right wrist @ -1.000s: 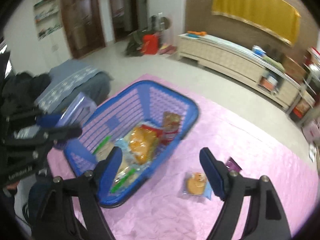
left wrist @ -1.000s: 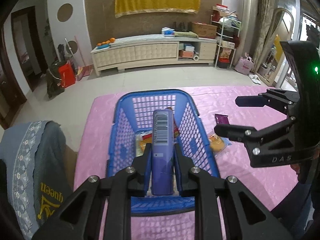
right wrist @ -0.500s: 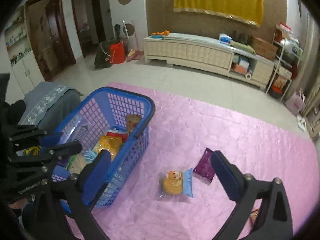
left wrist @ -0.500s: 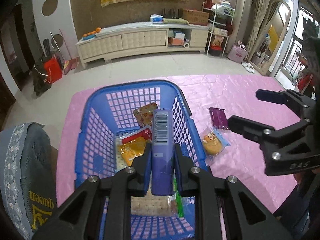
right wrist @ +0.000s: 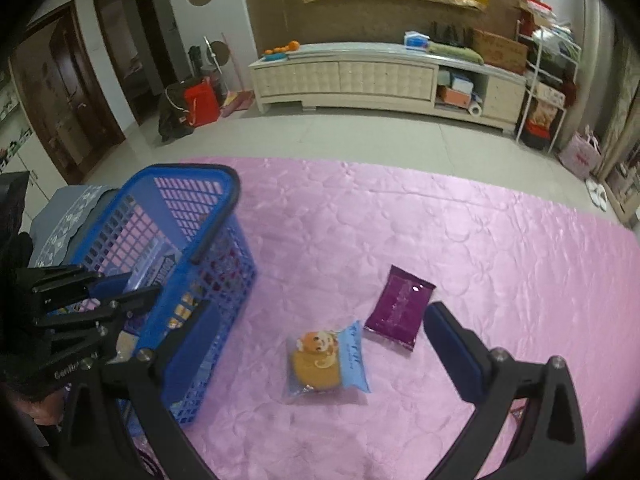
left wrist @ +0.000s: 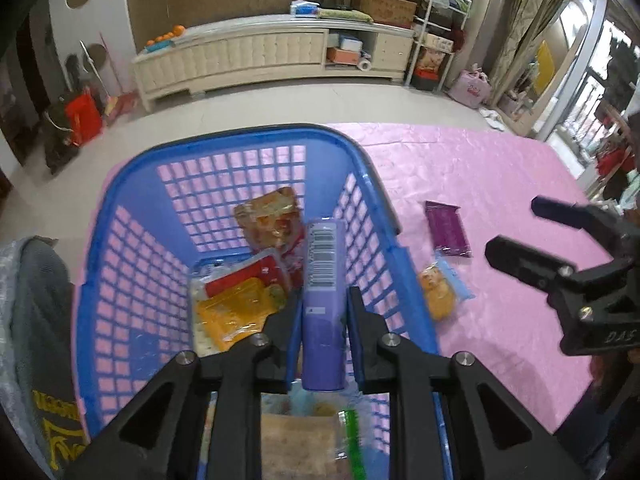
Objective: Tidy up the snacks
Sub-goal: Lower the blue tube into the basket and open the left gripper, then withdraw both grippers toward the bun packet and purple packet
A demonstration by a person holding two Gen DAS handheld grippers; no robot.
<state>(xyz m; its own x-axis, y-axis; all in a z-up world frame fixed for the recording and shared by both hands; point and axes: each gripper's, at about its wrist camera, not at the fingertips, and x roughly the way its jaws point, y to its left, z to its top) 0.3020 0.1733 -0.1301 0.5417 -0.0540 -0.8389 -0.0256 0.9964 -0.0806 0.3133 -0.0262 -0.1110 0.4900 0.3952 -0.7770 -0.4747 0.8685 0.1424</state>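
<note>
Left claw (left wrist: 323, 312) has dropped into the blue basket (left wrist: 96, 240), loosening on the purple packet (left wrist: 323, 304)

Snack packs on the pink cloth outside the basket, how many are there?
2. The bear pack lies nearest the basket; the purple pack lies just beyond it, to its right. Others may be hidden behind the basket.

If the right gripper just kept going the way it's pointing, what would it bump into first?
Probably the bear-print snack packet lying on the pink cloth; it sits between the wide-open right gripper fingers, though depth is unclear.
</note>
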